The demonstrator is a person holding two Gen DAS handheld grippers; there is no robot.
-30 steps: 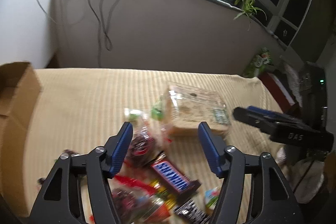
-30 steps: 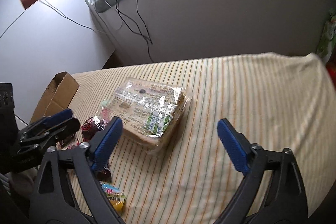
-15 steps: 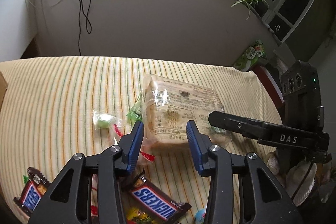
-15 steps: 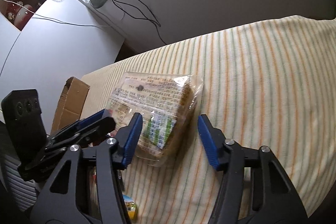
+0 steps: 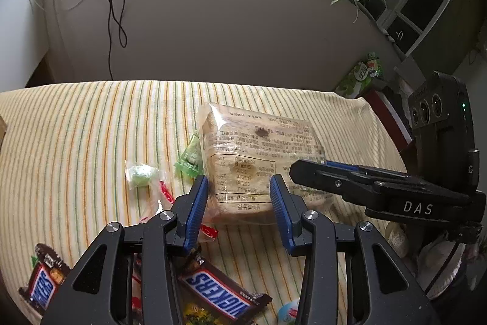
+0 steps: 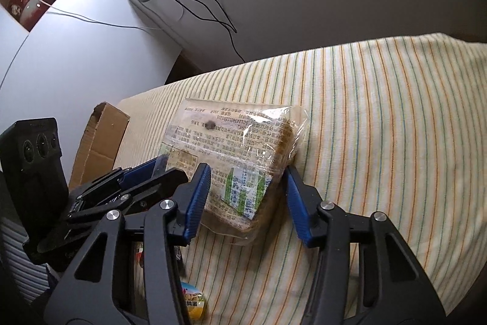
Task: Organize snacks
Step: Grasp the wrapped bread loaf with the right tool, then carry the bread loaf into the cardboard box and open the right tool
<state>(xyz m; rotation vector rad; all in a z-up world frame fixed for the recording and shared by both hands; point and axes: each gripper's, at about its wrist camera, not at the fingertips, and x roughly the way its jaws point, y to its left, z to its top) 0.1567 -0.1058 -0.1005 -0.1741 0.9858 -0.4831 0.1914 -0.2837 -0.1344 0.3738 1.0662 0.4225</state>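
Right wrist view, centre: I bracket the soft, crushable clear-wrapped sliced bread loaf [image 6: 236, 169] with both half-open grippers, right gripper [image 6: 246, 194] and left gripper [image 5: 239, 203], neither gripping; take its firm sides gently.

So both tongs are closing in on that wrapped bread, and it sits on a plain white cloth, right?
Not plain white: the cloth is striped, as the right wrist view shows. Both the left tongs and right tongs do flank the wrapped bread.

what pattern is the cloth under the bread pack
Cream tablecloth with thin orange and green stripes, clearest in the right wrist view.
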